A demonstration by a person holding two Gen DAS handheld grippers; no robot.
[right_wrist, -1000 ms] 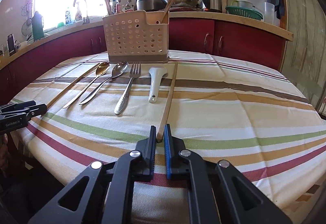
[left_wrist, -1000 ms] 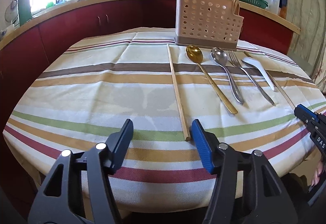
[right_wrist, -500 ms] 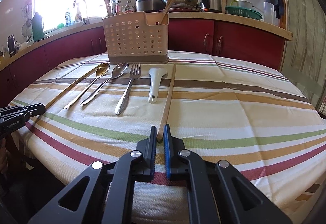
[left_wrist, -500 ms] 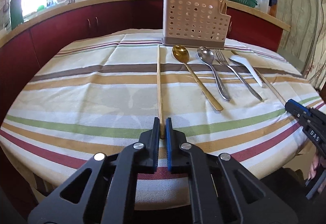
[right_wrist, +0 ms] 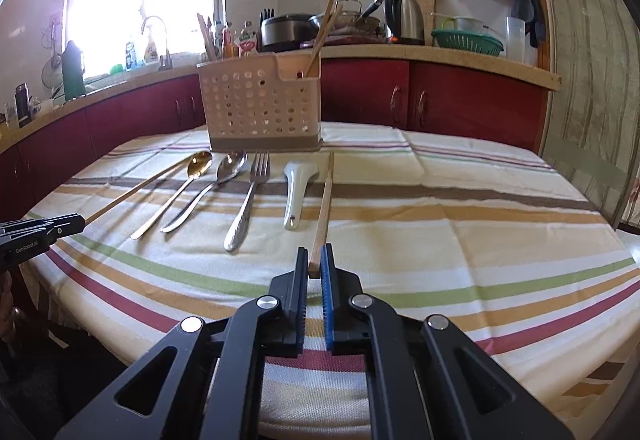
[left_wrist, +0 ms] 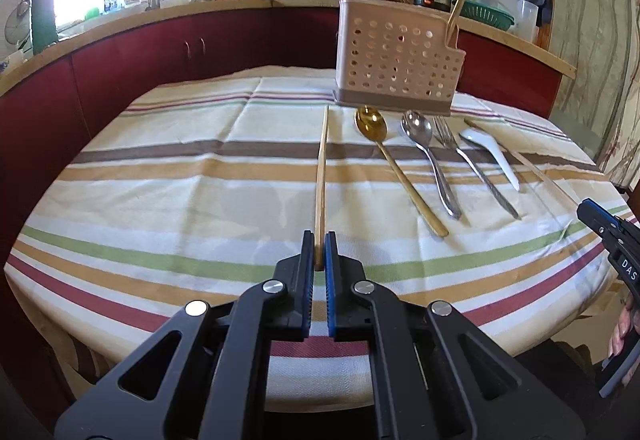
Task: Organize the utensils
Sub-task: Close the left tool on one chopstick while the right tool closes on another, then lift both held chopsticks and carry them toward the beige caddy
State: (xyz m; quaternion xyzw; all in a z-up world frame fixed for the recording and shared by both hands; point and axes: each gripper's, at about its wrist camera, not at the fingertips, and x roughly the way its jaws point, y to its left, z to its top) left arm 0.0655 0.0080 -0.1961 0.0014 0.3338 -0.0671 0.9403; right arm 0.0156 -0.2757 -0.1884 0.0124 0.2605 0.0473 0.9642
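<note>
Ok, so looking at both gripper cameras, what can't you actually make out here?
- Inside of the perforated beige plastic utensil basket, both views: its walls hide the compartments and the lower ends of the wooden chopsticks standing in it.
- Left wrist view: the right gripper is cut off by the frame edge.
- Right wrist view: the left gripper is likewise cut off.
- Bottle labels on the counter: too small, washed out by window glare.

A cloth point(left_wrist: 180, 176) with a cream ground and bands of brown, ochre, green and dark red covers the worktop. On it stands a beige holder point(left_wrist: 396, 60) patterned with round holes. Utensils lie in front: pale wooden chopsticks point(left_wrist: 321, 184), a gold spoon point(left_wrist: 396, 168), a silver spoon point(left_wrist: 430, 160), a silver fork point(left_wrist: 472, 164), a white soup spoon point(left_wrist: 492, 156). Each hand-held gripper point(left_wrist: 319, 252) is black with blue pads point(left_wrist: 330, 260). Cabinets point(right_wrist: 460, 100) behind are dark red.
</note>
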